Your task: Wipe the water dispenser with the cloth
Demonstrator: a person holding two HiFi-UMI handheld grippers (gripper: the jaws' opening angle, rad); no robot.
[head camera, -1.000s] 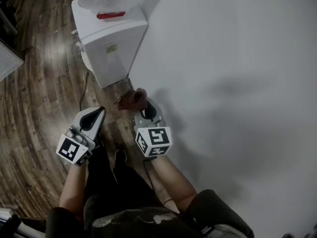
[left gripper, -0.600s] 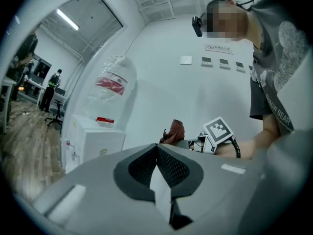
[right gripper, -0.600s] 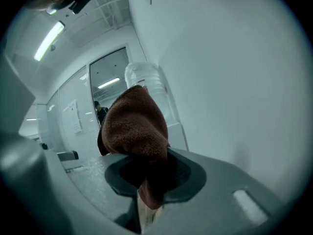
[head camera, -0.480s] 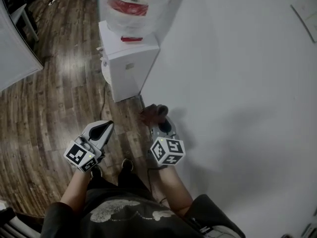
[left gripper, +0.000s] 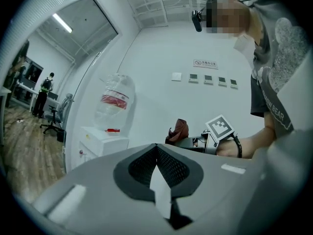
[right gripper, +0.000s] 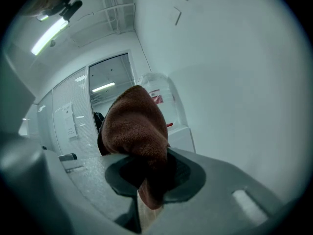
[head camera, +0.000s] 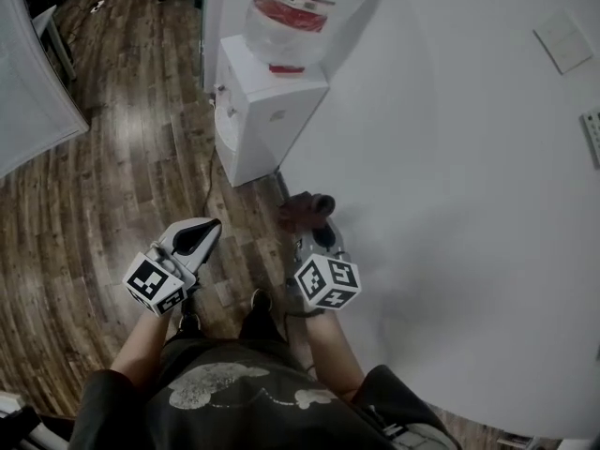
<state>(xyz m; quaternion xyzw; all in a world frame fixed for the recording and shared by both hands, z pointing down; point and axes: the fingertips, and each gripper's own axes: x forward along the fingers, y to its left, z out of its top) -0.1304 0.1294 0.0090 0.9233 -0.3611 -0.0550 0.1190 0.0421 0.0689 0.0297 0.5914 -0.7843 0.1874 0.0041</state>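
A white water dispenser (head camera: 262, 111) stands against the white wall, with a clear bottle (head camera: 300, 12) on top that carries a red label. My right gripper (head camera: 314, 221) is shut on a brown cloth (head camera: 307, 209), held in the air short of the dispenser. In the right gripper view the cloth (right gripper: 134, 126) bulges up out of the jaws and hides part of the dispenser (right gripper: 178, 136). My left gripper (head camera: 204, 230) is shut and holds nothing, level with the right one. In the left gripper view the dispenser (left gripper: 100, 143) is ahead at the left and the cloth (left gripper: 178, 130) at the right.
Wood plank floor (head camera: 112, 195) lies below and to the left. A white wall (head camera: 469, 204) runs along the right. A white panel (head camera: 28, 101) leans in at the far left. A dark cable (head camera: 208, 195) trails on the floor beside the dispenser's base. A person (left gripper: 45, 89) stands in the far room.
The head view has lifted and moved forward: the dispenser and bottle now show more fully. Both grippers have shifted slightly right and down in the picture, the right one still shut on the cloth.
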